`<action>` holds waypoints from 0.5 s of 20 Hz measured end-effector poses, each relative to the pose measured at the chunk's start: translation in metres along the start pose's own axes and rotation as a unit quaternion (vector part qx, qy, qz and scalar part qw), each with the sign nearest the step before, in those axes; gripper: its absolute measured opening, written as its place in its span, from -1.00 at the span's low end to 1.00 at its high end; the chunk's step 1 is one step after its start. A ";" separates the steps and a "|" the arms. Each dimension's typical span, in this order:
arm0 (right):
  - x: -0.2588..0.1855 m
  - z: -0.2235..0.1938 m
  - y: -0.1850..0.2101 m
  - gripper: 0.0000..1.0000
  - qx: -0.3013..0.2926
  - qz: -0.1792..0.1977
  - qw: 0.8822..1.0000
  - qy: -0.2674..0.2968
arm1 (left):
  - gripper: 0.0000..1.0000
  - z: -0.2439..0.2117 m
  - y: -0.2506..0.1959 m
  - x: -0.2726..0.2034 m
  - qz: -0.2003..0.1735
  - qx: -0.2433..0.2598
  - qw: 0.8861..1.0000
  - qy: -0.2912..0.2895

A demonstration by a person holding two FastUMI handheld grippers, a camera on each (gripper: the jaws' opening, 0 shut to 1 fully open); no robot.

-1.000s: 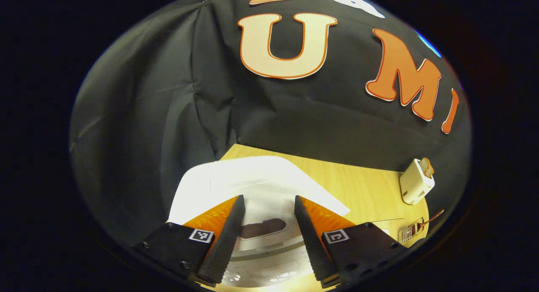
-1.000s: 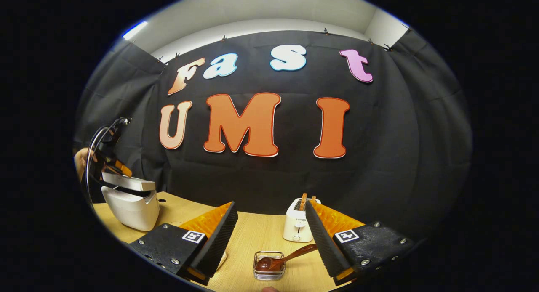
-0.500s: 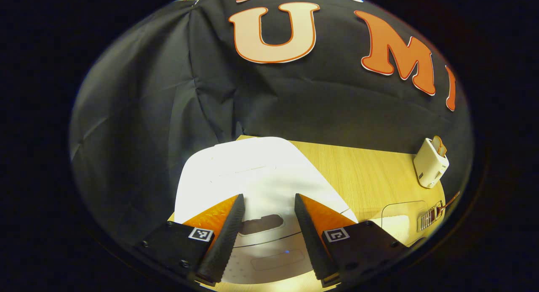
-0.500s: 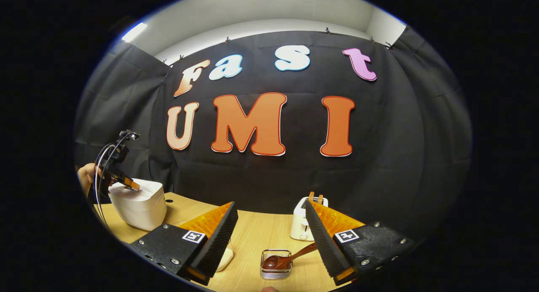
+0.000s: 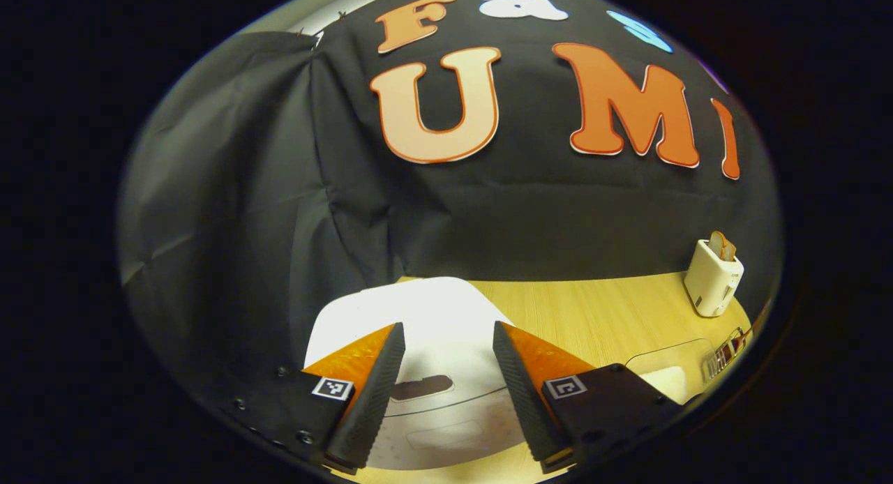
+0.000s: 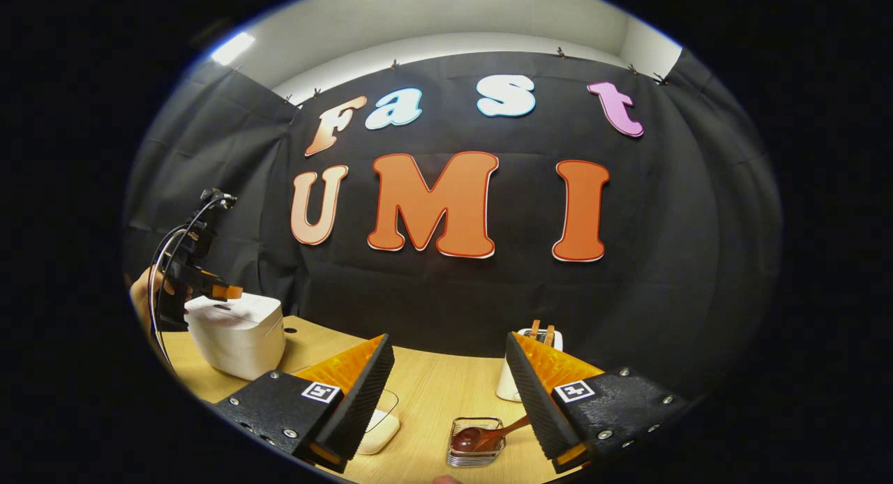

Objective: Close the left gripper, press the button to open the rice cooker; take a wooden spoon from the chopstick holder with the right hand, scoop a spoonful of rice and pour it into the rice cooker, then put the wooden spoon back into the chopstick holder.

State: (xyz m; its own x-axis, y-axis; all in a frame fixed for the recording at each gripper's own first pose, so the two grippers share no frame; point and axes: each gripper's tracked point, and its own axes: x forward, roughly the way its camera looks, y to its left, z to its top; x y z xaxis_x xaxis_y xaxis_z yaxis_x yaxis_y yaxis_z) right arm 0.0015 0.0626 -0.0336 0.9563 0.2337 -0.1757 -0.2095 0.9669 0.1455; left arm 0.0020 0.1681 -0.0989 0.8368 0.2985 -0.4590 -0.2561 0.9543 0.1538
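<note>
The white rice cooker sits right under my left gripper, lid down, with its dark oval button between the open fingers. In the right gripper view the rice cooker stands at the far left of the table, and the left gripper, held by a hand, hovers just over its lid. My right gripper is open and holds nothing, above a wire chopstick holder. A wooden spoon lies in that holder with its handle pointing right.
A white toaster with bread slices stands at the back of the wooden table; the toaster is also at the right in the left gripper view. A clear container of rice sits left of the holder.
The cooker lid stood ajar a second ago and now lies shut. The left gripper has lifted slightly and tilted up. The right gripper has drifted a little leftward over the table.
</note>
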 end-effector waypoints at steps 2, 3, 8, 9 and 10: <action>0.003 -0.004 0.006 0.92 0.003 0.006 1.000 0.004 | 0.70 0.011 -0.015 -0.007 -0.021 -0.004 0.999 -0.029; 0.004 -0.004 0.009 0.92 0.003 0.007 1.000 0.002 | 0.77 0.015 -0.026 -0.014 -0.034 -0.010 0.998 -0.042; 0.009 0.000 0.017 0.92 -0.001 0.009 1.000 -0.016 | 0.86 0.052 -0.055 -0.045 -0.074 -0.007 0.987 -0.140; 0.010 -0.001 0.016 0.92 -0.001 0.008 1.000 -0.017 | 0.90 0.058 -0.062 -0.050 -0.082 -0.007 0.985 -0.154; 0.010 -0.001 0.016 0.92 -0.001 0.008 1.000 -0.021 | 0.91 0.060 -0.069 -0.056 -0.090 -0.011 0.982 -0.164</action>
State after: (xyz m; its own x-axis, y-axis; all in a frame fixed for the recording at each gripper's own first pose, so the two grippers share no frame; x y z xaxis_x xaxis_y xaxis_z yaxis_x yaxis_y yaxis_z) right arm 0.0073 0.0808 -0.0341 0.9602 0.2454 -0.1331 -0.2258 0.9631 0.1465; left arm 0.0021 0.0853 -0.0314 0.9794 0.1083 -0.1706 -0.0966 0.9925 0.0751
